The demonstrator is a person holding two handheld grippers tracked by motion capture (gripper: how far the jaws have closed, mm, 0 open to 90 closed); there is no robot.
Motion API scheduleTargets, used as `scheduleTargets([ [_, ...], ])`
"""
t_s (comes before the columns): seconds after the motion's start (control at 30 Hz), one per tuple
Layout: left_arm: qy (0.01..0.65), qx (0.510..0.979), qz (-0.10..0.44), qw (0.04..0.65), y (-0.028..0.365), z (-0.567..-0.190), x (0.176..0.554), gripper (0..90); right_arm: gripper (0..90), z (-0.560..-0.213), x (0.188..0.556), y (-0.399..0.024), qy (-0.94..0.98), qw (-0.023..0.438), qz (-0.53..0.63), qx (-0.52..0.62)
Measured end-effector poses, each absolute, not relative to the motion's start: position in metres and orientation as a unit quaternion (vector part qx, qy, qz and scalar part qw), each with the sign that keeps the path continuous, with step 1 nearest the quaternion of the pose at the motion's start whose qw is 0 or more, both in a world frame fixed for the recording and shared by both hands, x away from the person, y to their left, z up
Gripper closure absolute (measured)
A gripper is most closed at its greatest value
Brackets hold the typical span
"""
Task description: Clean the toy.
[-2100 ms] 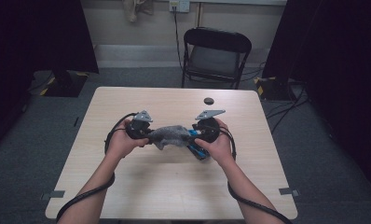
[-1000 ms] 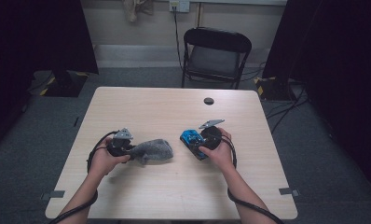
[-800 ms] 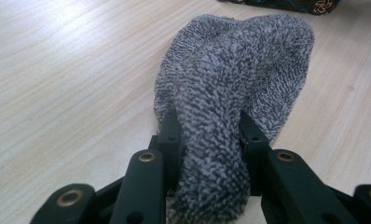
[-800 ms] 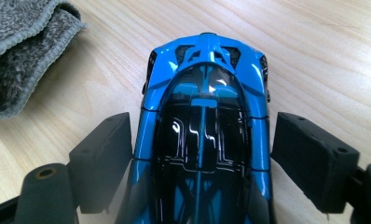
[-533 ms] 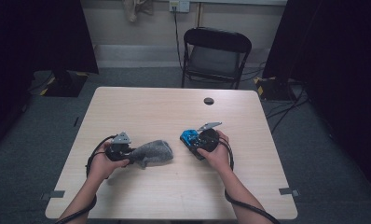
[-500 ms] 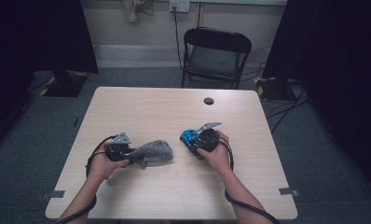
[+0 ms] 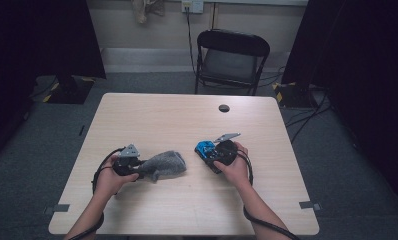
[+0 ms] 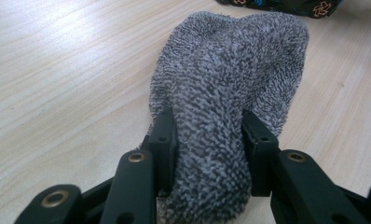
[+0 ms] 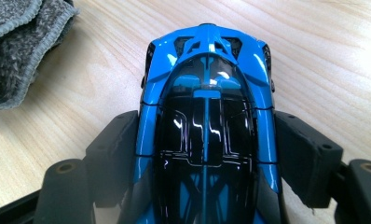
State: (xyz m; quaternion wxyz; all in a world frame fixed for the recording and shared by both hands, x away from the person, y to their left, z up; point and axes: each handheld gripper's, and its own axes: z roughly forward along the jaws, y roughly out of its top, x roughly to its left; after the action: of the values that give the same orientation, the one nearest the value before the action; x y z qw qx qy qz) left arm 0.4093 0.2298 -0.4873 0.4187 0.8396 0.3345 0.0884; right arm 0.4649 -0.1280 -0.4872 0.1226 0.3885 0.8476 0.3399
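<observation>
Grey knit cloth: on table, near end between left gripper jaws, just easing apart; could snag and drag. Blue toy car: clamped in right gripper, glossy sides, may slip, roll off.

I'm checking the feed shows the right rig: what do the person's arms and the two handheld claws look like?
Both forearms are bare, with no sleeves in view. The left claw has a black body topped by a grey three-cornered plate, and a black cable loops from it along the arm. The right claw is also black with a grey plate and black cable. In the gripper views, the jaws are matte black, angular links with brass-coloured rivets at the pivots.
</observation>
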Motion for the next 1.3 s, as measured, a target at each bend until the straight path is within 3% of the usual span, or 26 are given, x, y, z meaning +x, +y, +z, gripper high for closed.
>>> scheduleTargets([
  [0.47,0.331,0.84,0.089,0.421,0.229,-0.488,0.41,61.4,24.4,-0.487,0.469,-0.124,0.854,0.125,0.328,0.384],
  [0.83,0.329,0.841,0.09,0.42,0.228,-0.489,0.411,59.9,16.6,-0.486,0.475,-0.114,0.855,0.136,0.327,0.379],
  [1.3,0.329,0.84,0.092,0.421,0.227,-0.49,0.411,59.4,25.4,-0.491,0.475,-0.109,0.848,0.149,0.318,0.397],
])
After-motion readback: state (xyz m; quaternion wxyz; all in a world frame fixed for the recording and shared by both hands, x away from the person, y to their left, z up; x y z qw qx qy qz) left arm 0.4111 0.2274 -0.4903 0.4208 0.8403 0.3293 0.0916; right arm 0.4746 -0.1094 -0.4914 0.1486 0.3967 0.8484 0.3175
